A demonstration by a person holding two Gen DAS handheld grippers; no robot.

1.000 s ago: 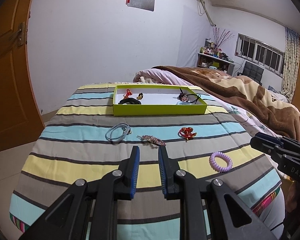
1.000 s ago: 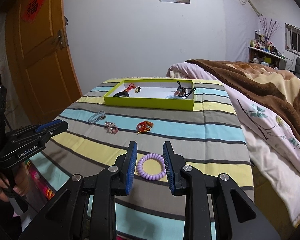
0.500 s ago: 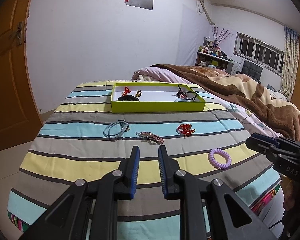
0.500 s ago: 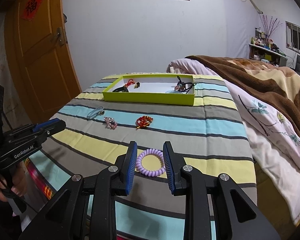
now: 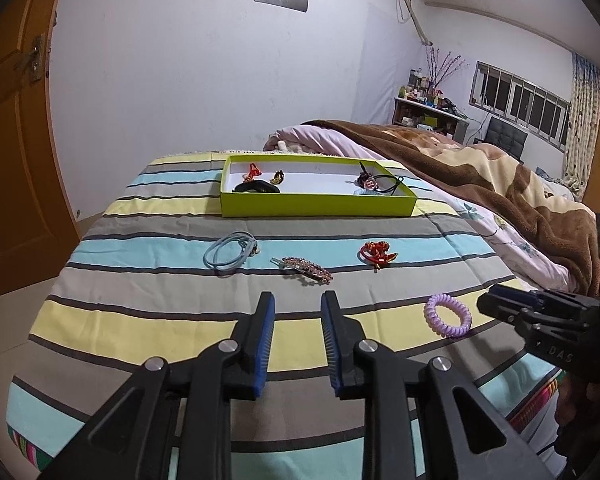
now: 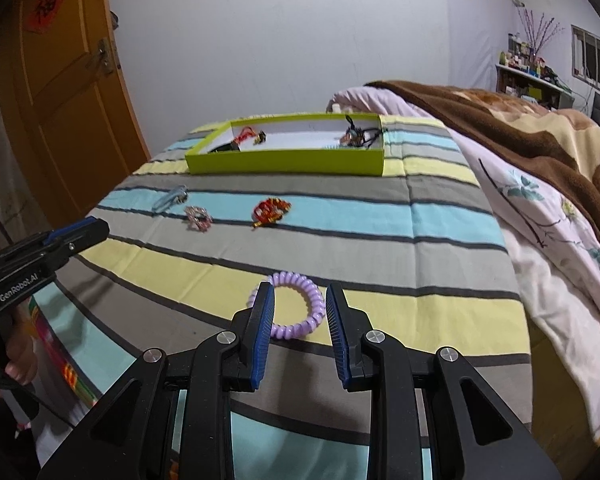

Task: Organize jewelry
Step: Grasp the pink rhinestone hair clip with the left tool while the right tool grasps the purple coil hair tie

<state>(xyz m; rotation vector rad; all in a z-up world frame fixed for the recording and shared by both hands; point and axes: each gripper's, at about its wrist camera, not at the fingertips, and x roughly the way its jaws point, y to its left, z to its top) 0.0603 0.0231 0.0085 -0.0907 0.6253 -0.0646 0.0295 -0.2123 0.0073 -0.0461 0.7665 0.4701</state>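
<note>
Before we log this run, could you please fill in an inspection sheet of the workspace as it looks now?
Surface: striped cloth laid flat over the work surface.
Job's things: green tray at the far end, several pieces already inside; blue hair tie, sparkly clip, red ornament and purple coil tie lie loose on the cloth.
Clutter: nothing seen.
Grippers: left gripper empty, its jaws opening, above the cloth; right gripper open, straddling part of the purple coil tie, pads not pressing it.
Cables: nothing seen on the cloth.
Surroundings: brown blanket on the bed beside; wooden door; cluttered shelf under the window.
</note>
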